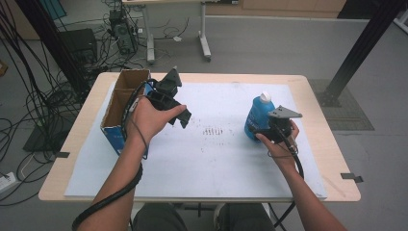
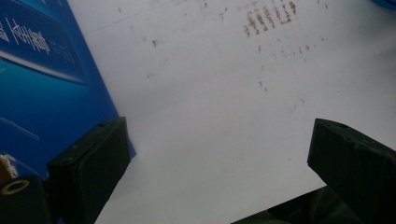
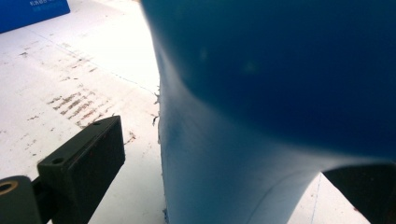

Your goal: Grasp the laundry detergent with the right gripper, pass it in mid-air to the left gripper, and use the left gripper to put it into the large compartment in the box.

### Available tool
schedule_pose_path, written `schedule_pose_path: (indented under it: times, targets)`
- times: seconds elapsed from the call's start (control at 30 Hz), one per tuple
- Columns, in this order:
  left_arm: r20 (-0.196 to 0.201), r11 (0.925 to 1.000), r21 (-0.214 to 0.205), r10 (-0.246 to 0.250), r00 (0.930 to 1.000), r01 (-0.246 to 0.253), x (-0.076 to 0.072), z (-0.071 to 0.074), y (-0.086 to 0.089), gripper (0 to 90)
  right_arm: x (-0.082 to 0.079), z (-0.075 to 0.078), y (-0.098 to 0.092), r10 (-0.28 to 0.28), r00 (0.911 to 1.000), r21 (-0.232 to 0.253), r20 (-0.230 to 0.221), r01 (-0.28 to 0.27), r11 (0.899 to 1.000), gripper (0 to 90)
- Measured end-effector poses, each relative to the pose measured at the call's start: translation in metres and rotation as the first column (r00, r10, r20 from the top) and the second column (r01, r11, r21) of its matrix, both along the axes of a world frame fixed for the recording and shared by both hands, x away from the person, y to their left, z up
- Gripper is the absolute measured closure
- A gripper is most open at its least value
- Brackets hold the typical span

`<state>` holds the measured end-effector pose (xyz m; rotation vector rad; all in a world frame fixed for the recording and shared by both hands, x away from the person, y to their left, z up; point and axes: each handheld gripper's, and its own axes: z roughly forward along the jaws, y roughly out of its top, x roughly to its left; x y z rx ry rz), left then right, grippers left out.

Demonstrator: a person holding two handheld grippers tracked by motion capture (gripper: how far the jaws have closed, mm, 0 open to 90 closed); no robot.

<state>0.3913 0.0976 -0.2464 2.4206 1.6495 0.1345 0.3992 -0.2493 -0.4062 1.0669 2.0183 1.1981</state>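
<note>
Between my right gripper's (image 1: 268, 131) parted jaws stands the blue bottle (image 1: 259, 117), upright on the white mat's (image 1: 202, 159) right side. I should centre on its waist before closing, I judge. My left gripper (image 1: 177, 114) hangs spread beside the open box (image 1: 122, 103); cables litter the floor.

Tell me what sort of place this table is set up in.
Most likely a lab or workshop for recording handling tasks. Loose cables sprawl across the bare floor, a computer tower stands on the floor beyond the table, and black metal frame posts rise beside it.
</note>
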Motion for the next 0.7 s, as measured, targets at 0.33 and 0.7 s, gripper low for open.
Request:
schedule_pose_path:
  times: [0.33,0.7]
  targets:
    - [0.003,1.0000,-0.002,-0.001,1.0000,0.001,-0.0004,0.0005,-0.0004,6.4,-0.0002,0.0000,-0.0005,-0.002,1.0000,0.002,-0.001,0.002,1.000,3.2]
    - [0.008,1.0000,0.000,-0.003,1.0000,0.003,-0.0006,0.0020,-0.0007,6.4,-0.0003,0.0002,-0.0009,-0.002,1.0000,0.003,0.002,0.002,1.000,3.3]
